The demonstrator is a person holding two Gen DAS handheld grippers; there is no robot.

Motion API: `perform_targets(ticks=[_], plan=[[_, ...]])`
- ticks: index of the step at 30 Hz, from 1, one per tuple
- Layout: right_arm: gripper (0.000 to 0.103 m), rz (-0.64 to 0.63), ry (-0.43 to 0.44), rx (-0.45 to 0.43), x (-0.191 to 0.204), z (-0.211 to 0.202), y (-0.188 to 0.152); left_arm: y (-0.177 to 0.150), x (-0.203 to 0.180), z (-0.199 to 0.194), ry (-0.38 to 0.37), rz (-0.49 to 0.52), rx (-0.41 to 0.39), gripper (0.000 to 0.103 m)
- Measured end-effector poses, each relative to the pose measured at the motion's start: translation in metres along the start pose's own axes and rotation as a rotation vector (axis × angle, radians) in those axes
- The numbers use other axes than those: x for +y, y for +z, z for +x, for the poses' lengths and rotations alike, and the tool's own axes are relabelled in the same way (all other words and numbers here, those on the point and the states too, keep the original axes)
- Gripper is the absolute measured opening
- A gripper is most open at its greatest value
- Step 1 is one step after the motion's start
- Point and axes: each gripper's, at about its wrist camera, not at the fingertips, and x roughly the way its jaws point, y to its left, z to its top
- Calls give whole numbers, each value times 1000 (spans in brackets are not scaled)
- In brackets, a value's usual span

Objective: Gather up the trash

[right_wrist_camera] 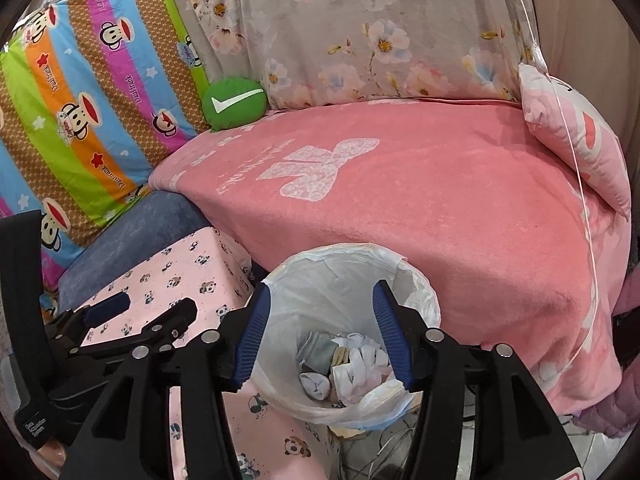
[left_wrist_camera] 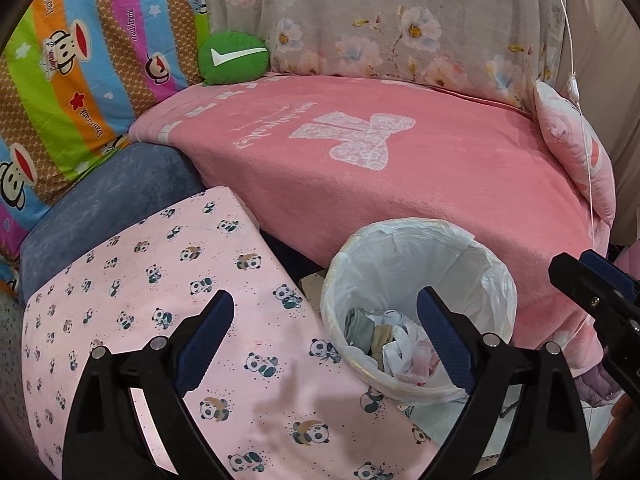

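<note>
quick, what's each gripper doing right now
Left gripper: open, holding nothing, over the panda cloth.
Right gripper: open, empty, above the trash bin.

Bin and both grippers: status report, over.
Left hand-held gripper open, empty. Right hand-held gripper open, empty, over the bin. Bin lined, crumpled trash inside. Nothing in the way.

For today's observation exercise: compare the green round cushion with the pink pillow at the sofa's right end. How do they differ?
The green cushion is round and plain green with a white tick mark; the pink pillow is roughly rectangular, pale pink with darker pink shapes. The green cushion looks smaller than the pink pillow. The cushion sits in the back left corner; the pillow leans at the right end. Both rest on the pink blanket.
</note>
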Motion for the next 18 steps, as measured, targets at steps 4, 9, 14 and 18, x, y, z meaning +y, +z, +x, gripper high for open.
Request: perform_targets(ticks=[4,9,14,18], plan=[[69,-40,-51,-9,9,-10,-7,-6,8,-4,34,-20,3,93],[77,-80,-81,8,16,-12,-19,-13,16,-7,46,-42,10,93],[86,-108,-81,39,14,-11,-19,-21,20,-11,56,-50,13,93],[90,-109,-109,56,10,-13,-24,-25,23,-15,68,-52,12,93]])
